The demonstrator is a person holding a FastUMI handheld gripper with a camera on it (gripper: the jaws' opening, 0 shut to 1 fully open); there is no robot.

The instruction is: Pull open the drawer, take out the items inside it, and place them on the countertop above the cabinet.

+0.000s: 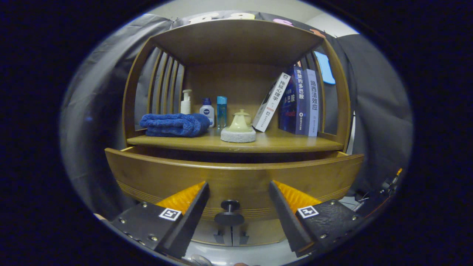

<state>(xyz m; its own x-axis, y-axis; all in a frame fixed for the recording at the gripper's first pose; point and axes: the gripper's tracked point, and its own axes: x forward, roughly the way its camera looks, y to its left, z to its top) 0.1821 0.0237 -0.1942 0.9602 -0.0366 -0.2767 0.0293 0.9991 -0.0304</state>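
Note:
The wooden cabinet's drawer front (236,177) stands pulled out from under the countertop (295,145), with a dark gap along its top edge. What lies inside the drawer is hidden behind the front. Its dark round knob (230,214) sits between my two fingers, and neither finger touches it. My gripper (238,184) is open, with its fingertips close up against the drawer front on either side of the knob.
On the countertop lie a folded blue towel (173,125), three small bottles (207,110) at the back, a pale lidded pot (239,125) on a white round pad, and leaning books (295,101) on the right. A wooden top shelf (236,40) roofs it.

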